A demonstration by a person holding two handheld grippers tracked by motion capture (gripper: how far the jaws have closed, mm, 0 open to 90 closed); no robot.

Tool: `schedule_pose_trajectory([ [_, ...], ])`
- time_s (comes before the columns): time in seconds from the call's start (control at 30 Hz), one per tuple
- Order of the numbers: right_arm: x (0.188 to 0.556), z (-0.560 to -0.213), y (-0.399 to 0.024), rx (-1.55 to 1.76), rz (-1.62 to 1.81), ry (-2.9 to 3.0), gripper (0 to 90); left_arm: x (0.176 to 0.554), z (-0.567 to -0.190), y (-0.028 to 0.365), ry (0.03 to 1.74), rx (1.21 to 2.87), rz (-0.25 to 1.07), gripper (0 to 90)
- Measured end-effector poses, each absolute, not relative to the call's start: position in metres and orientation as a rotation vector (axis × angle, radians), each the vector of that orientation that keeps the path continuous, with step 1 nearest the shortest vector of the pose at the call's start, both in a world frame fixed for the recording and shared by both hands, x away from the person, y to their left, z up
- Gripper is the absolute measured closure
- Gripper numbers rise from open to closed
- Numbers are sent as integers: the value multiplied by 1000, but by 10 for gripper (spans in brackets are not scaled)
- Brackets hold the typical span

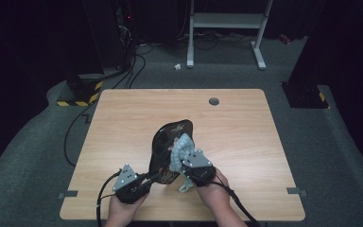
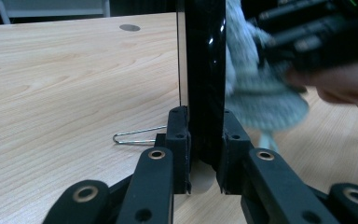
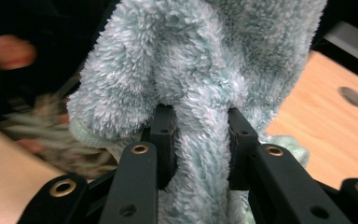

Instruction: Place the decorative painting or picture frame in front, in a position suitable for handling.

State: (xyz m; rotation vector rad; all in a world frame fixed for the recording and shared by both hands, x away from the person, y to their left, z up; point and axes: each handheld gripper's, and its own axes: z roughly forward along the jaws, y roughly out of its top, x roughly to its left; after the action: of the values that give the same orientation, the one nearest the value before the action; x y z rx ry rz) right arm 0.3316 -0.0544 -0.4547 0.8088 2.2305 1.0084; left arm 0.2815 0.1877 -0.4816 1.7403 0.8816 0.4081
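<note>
L gripper: jaws narrow, clenched on lower edge of black tray, tray held upright on edge over table | R gripper: jaws narrow, grasping fluffy pale-blue cloth, cloth pressed vs tray face, near front-centre of table

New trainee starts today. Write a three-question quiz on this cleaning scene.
1. True or false: the left tool clamps the black tray on its edge, holding it upright.
2. What does the right tool grip? A sponge, B fluffy pale-blue cloth, C brush.
3. Fill in: the cloth is pressed against the ____.

Key: 1 true. 2 B. 3 tray, as the high view shows.
</note>
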Motion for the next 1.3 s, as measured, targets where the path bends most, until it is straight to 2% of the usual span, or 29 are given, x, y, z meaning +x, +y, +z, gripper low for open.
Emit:
schedule_pose_trajectory([
  [0.33,317,-464,-47,762,1018,2265,698,282,-482,188,878,1741,404,779],
  [0.67,368,-448,-80,972,1027,2176,699,282,-482,188,880,1741,399,777],
  [0.87,385,-445,-87,1030,971,2164,698,282,-482,187,882,1737,395,774],
  [1.3,372,-493,-84,1079,930,2273,698,282,-483,187,882,1734,397,771],
])
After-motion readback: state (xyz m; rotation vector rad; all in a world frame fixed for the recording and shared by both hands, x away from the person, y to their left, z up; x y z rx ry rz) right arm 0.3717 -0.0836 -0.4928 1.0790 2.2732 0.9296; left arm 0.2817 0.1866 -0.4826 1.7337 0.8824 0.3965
